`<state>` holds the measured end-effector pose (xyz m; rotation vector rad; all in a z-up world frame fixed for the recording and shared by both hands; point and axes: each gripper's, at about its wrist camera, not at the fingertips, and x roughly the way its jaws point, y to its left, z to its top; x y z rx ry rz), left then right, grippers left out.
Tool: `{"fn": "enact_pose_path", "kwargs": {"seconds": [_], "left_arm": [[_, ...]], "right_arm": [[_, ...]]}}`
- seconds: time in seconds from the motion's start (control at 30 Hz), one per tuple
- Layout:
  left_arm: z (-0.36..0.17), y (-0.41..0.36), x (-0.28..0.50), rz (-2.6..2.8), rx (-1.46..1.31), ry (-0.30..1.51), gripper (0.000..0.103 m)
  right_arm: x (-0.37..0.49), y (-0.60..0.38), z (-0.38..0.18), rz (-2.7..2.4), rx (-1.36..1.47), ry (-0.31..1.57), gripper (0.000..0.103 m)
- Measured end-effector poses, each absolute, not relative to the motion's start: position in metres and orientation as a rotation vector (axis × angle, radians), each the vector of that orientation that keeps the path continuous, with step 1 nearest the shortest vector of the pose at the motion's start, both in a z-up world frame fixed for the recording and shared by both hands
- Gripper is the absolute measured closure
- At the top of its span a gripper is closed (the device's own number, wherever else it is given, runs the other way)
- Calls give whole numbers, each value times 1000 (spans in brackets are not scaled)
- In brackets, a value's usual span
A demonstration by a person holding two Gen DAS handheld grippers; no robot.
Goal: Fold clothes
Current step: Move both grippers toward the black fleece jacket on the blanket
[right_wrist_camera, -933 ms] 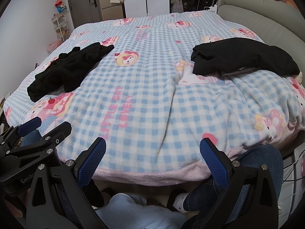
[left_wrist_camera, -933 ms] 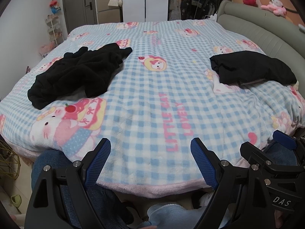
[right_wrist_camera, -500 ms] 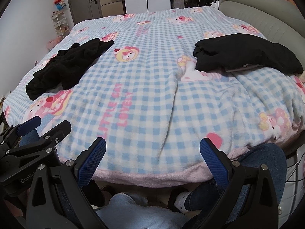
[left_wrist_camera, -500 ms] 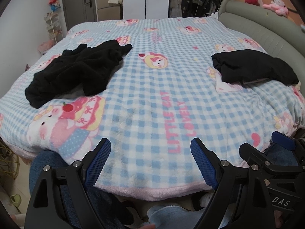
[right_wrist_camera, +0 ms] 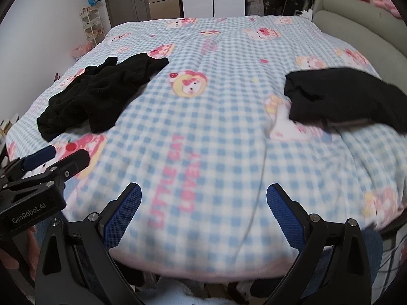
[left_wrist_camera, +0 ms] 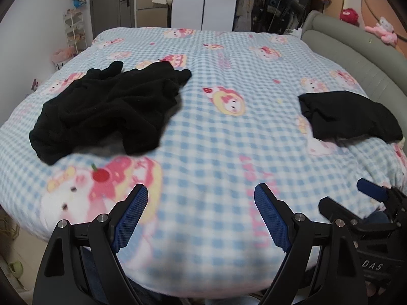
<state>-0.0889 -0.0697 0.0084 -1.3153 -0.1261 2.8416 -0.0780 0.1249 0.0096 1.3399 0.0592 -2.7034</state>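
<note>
Both the left gripper (left_wrist_camera: 201,216) and right gripper (right_wrist_camera: 203,216) hang spread and empty at the near edge of the bed's blanket (right_wrist_camera: 216,132), printed "LITTLE CAT LOVELY". A crumpled black garment (left_wrist_camera: 106,109) lies toward its left edge, a folded black garment (right_wrist_camera: 346,96) toward its right. The gripper bodies read "GenRobot.AI" and "DAS".

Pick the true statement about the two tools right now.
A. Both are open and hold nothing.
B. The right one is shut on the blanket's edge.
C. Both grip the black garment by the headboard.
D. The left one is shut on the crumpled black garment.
A: the left tool and right tool both have their jaws spread over the blanket, short of either garment.
</note>
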Motion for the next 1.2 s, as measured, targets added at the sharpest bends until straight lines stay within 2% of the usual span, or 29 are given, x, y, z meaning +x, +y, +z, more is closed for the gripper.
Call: {"fn": "enact_pose_path", "kwargs": {"seconds": [0.17, 0.33, 0.57, 0.7, 0.8, 0.93, 1.03, 1.13, 1.17, 1.2], "left_arm": [[14, -102, -119, 2890, -1313, -107, 16], [15, -145, -143, 2926, -1300, -189, 16], [-15, -225, -166, 2992, -1408, -375, 16], [-28, -285, -172, 3065, -1409, -558, 16], [-44, -328, -174, 3072, -1398, -761, 21], [-75, -366, -179, 3036, -1447, -976, 20], [-97, -379, -191, 2981, -1493, -1031, 14], [-111, -386, -209, 2966, -1541, -1027, 12], [-116, -385, -214, 2963, -1556, -1018, 12], [-119, -384, -218, 2960, -1570, -989, 12]], "right_arm": [[-113, 97, 8, -2675, 1332, 85, 3], [-150, 53, 2, -2615, 1313, 137, 3], [-200, -9, -7, -2531, 1284, 208, 3], [-229, -43, -13, -2479, 1274, 239, 3], [-243, -63, -30, -2417, 1312, 206, 3], [-261, -89, -51, -2335, 1361, 163, 3], [-275, -109, -68, -2272, 1395, 131, 1], [-290, -128, -84, -2208, 1428, 100, 1], [-293, -133, -90, -2166, 1444, 68, 2], [-295, -133, -99, -2086, 1472, -6, 11]]}}
